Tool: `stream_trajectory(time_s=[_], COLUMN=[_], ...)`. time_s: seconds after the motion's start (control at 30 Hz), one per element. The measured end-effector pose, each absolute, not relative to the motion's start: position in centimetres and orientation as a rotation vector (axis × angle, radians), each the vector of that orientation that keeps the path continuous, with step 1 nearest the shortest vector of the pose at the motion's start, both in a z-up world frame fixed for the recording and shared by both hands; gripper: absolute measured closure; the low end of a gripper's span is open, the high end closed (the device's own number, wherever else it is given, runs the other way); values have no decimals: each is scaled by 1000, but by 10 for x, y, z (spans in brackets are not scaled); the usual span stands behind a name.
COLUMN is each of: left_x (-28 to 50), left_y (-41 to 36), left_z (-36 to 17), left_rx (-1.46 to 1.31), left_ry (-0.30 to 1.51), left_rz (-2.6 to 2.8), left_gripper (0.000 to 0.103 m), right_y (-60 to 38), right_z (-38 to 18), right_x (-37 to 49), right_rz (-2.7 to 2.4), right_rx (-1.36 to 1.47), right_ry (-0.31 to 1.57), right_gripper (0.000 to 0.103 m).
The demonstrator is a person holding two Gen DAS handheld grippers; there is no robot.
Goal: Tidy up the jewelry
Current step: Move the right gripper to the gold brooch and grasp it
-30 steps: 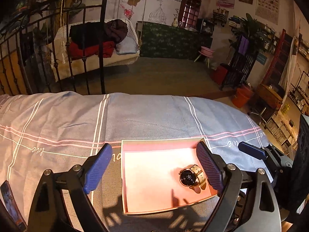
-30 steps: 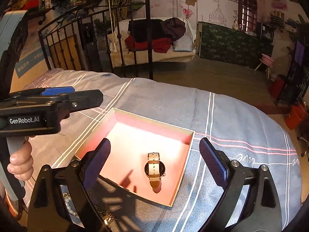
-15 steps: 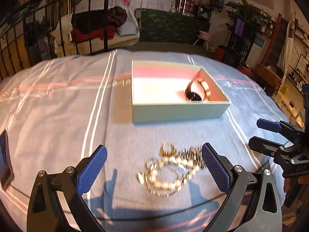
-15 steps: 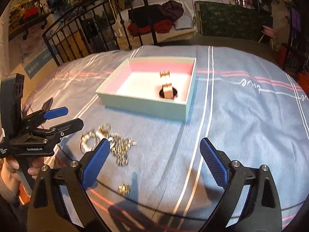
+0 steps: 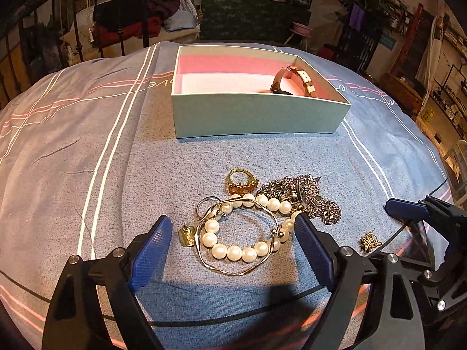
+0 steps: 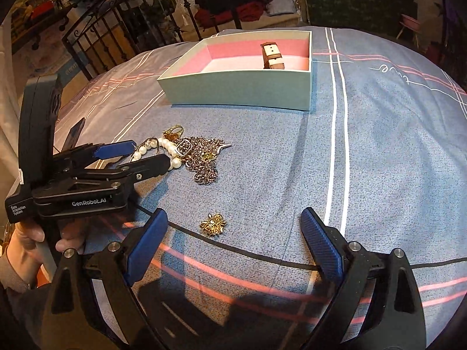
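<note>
The left gripper (image 5: 230,233), fingers spread wide, brackets the pearl bracelet (image 5: 243,227) on the cloth, nearer it than the likewise released right gripper (image 6: 233,233); the box (image 5: 256,113) lies beyond.

Cluttered shop or studio interior, possibly, table draped in blue striped cloth (image 5: 87,134), black iron railing (image 6: 96,38), stocked shelves (image 5: 449,99), wall posters dimly seen.

We hold left gripper (image 5: 230,240) low, jaws spread wide; right gripper (image 6: 233,236) alongside it, jaws wide too, both empty.
</note>
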State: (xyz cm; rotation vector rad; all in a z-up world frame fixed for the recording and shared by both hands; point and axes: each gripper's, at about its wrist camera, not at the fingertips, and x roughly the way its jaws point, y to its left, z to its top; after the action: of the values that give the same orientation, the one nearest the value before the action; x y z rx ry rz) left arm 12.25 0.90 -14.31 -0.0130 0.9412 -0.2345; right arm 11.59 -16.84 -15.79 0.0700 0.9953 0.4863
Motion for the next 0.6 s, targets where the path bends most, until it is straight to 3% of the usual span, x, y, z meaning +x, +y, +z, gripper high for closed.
stream_trajectory(time_s=[0.13,0.2,0.6], left_x=[124,124,110], left_y=[10,11,14], left_z=[-141,-140,-121], left_rx=[-27,-32,-32], left_ry=[920,915,888], left_rz=[-283,-284,-270], left_gripper=[47,51,51], right_y=[-165,-164,-153], right_z=[-159,-159,-159], right_x=[115,115,113], right_rz=[486,486,497], right_rx=[51,49,-8], right_ry=[993,993,972], right_gripper=[10,10,10])
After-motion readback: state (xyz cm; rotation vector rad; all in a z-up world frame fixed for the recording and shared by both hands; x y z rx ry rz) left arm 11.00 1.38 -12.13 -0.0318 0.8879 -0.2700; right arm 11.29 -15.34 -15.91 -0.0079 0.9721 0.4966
